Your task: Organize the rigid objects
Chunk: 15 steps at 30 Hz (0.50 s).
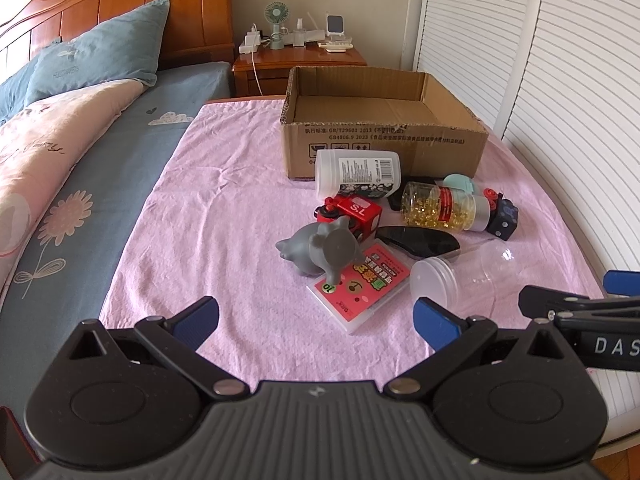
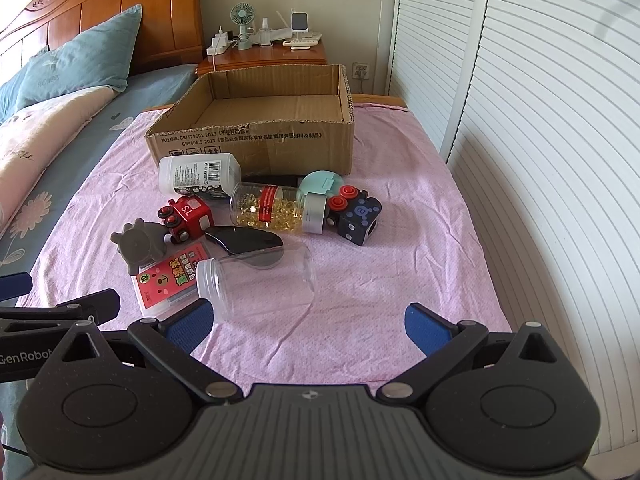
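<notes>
My left tongs (image 1: 316,316) and right tongs (image 2: 308,322) both apart, empty. One cardboard box (image 1: 384,148) at 12 o'clock. Two toy trains, three jars; clear jar (image 2: 260,276) just ahead of right tongs, 11 o'clock.

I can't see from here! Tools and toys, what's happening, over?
Left tool open, empty. Right tool open, empty, nearest the clear jar. Cardboard box empty. Toys and bottles piled before it.

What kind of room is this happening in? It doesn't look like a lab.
It looks like a home bedroom: a bed with a wooden headboard and blue pillow, a nightstand holding a small fan, and louvered closet doors.
</notes>
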Available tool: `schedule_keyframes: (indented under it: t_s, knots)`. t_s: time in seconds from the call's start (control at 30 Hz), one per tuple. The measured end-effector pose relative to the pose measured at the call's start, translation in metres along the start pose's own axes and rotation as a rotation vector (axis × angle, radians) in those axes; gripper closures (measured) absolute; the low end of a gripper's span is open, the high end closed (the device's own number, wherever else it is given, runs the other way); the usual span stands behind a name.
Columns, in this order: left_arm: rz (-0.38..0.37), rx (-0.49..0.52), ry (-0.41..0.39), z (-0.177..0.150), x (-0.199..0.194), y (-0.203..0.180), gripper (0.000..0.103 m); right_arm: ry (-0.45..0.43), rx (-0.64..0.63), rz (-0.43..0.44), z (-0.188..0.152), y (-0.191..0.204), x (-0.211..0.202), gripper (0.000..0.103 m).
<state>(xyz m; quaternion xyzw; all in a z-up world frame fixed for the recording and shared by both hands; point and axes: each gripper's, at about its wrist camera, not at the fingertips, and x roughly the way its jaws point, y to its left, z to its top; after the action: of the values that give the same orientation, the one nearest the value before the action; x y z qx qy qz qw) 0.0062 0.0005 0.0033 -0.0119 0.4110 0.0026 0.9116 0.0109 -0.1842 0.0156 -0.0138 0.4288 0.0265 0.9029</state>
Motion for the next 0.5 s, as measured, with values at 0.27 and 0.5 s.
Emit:
schedule_keyframes:
  t_s: [0.27, 0.5]
  knots:
    - [-0.027, 0.01, -0.006, 0.005, 0.007, 0.005, 0.001, -0.005, -0.015, 0.005, 0.005, 0.004, 0.006, 0.0]
    - [-0.044, 0.022, -0.009, 0.008, 0.014, 0.01, 0.001, -0.004, -0.038, 0.006, 0.01, 0.01, 0.012, 0.0]
